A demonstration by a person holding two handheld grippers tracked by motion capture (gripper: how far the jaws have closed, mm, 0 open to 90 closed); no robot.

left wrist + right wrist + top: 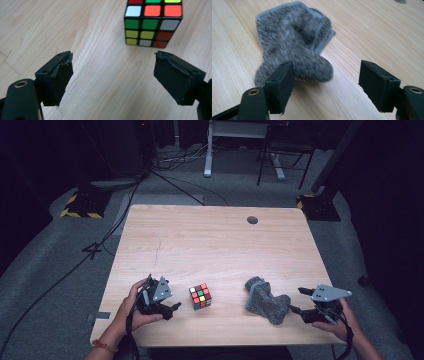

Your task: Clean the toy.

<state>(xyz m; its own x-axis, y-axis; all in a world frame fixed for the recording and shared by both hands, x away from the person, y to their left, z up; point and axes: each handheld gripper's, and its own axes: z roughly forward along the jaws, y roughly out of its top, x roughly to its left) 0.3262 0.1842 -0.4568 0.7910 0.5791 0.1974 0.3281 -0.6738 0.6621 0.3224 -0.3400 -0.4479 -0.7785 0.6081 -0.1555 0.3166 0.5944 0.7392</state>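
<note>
A scrambled Rubik's cube (200,296) stands on the wooden table (210,240) near its front edge. My left gripper (170,302) lies just left of it, jaws pointing at the cube. In the left gripper view the cube (150,22) sits a short way beyond my left gripper (113,53), whose jaws stand apart with only bare wood between them. A grey fuzzy sock (265,300) lies crumpled right of the cube. My right gripper (297,300) is open just right of the sock. In the right gripper view the sock (294,45) lies ahead and left of my right gripper (326,63), untouched.
A round grey cable hole (252,220) sits near the table's far right edge. The person's hands come in over the front edge. Beyond the table, cables (170,180) run over grey floor, and desk legs (207,150) stand at the back.
</note>
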